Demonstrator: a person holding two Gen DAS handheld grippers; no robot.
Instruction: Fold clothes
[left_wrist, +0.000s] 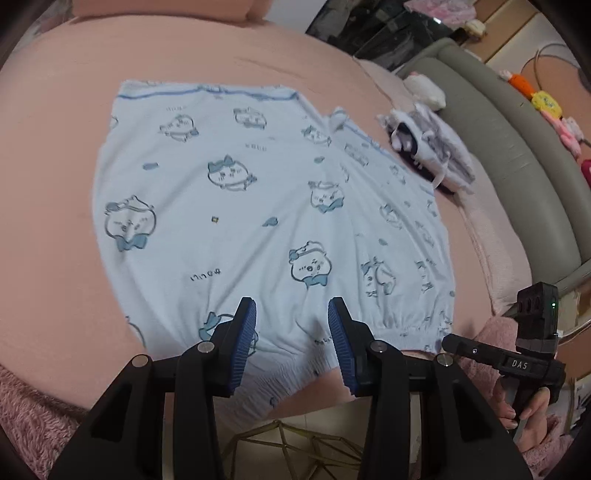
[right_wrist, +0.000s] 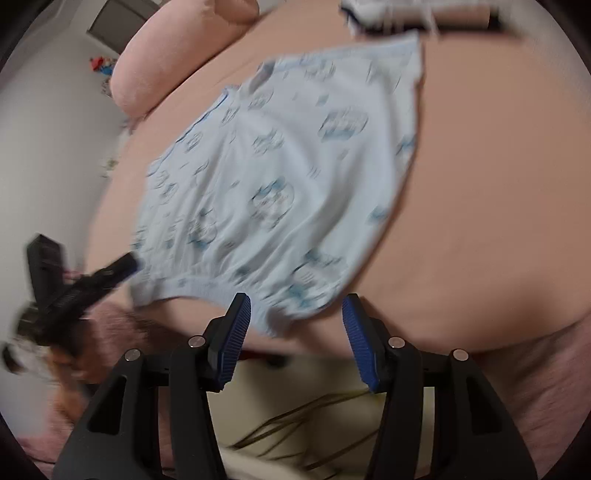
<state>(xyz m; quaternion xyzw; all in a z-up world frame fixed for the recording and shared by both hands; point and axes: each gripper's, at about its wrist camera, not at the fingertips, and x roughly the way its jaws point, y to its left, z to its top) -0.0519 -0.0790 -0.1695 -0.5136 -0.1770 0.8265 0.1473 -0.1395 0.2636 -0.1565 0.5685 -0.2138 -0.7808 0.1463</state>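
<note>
Light-blue printed shorts (left_wrist: 266, 206) lying flat on the pink bed (left_wrist: 55, 166); left hand-held gripper (left_wrist: 291, 314) and right hand-held gripper (right_wrist: 295, 306) both hovering released over the waistband, lower centre.

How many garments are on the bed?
2: light blue printed shorts spread flat mid-bed, and a folded grey-and-white garment beyond their far right corner. Others may lie outside the frame.

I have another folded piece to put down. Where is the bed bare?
Bare pink sheet lies left of the light-blue printed shorts, and beyond their far hems up to the pink pillow. The right side is crowded: a bundled white-and-dark garment sits beside the shorts near the grey bed frame.
</note>
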